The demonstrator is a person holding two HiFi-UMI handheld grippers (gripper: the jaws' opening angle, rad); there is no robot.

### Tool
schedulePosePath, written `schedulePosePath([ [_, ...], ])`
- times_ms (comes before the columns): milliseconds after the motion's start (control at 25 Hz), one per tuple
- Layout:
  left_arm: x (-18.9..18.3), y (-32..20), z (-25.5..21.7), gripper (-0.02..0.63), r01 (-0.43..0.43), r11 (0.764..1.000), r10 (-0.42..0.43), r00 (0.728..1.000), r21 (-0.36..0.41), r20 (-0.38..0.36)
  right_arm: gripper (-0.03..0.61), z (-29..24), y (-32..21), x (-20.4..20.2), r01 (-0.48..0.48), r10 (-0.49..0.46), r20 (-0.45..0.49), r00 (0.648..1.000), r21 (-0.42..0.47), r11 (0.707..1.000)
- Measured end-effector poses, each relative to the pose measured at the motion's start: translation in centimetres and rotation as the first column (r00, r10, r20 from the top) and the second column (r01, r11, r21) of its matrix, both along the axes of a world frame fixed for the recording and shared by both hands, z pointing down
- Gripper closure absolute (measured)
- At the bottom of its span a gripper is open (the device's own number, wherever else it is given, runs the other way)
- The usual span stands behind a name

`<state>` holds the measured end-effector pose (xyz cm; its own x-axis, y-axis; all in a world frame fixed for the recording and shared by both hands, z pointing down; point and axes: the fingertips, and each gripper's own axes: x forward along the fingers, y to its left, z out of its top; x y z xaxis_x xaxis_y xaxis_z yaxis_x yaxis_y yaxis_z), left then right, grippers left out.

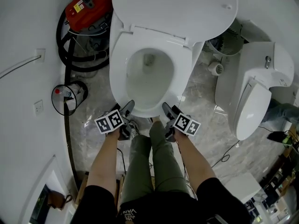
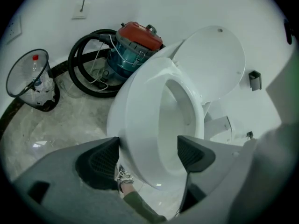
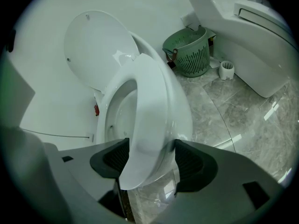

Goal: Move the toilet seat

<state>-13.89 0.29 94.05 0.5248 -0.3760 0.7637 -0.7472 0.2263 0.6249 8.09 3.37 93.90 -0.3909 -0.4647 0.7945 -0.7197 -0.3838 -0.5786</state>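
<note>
straddling the front of the toilet seat (image 1: 120, 76), the left gripper (image 2: 147, 156) gapes (not pressing) while the right gripper (image 3: 149, 158) pinches it.

The right gripper (image 3: 149, 164) is seen from behind its two dark jaws, which are set on either side of the front edge of the white toilet seat (image 3: 152, 101); both pads appear to lie against it. The seat is seen edge-on and tilted in this view, with the bowl (image 3: 117, 118) open to its left. The round lid (image 3: 96, 48) is raised behind, towards the white wall (image 3: 37, 92). On the grey marbled floor (image 3: 243, 125) a green slatted basket (image 3: 191, 55) is placed near the toilet, with a small white cylinder (image 3: 226, 70) just beside it. A second white toilet (image 3: 254, 45) is seen at the upper right.
</note>
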Motion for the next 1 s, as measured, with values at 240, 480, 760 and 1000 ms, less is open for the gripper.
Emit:
schedulePosePath([
  [240,-0.3,0.0,-0.4,0.251,0.023,1.0,-0.023,1.0,-0.021,-0.021,0.281,-0.1,0.0,-0.1,0.008,-0.008,0.001,1.0,-0.008,1.0],
  [480,-0.5,0.1,-1.1,0.278,0.057,0.998,-0.058,0.998,-0.04,-0.021,0.282,-1.0,0.1,-0.5,0.006,-0.006,0.027,1.0,-0.011,1.0],
  [760,-0.7,0.3,-2.9,0.307,0.088,0.996,-0.089,0.996,-0.032,-0.018,0.295,-3.0,0.0,-0.9,0.002,-0.002,0.06,0.998,0.005,1.0],
  [1000,-0.7,0.1,-6.2,0.307,0.089,0.996,-0.089,0.995,-0.001,-0.034,0.285,-6.1,-0.2,-1.0,0.008,-0.011,0.106,0.994,0.032,0.999],
])
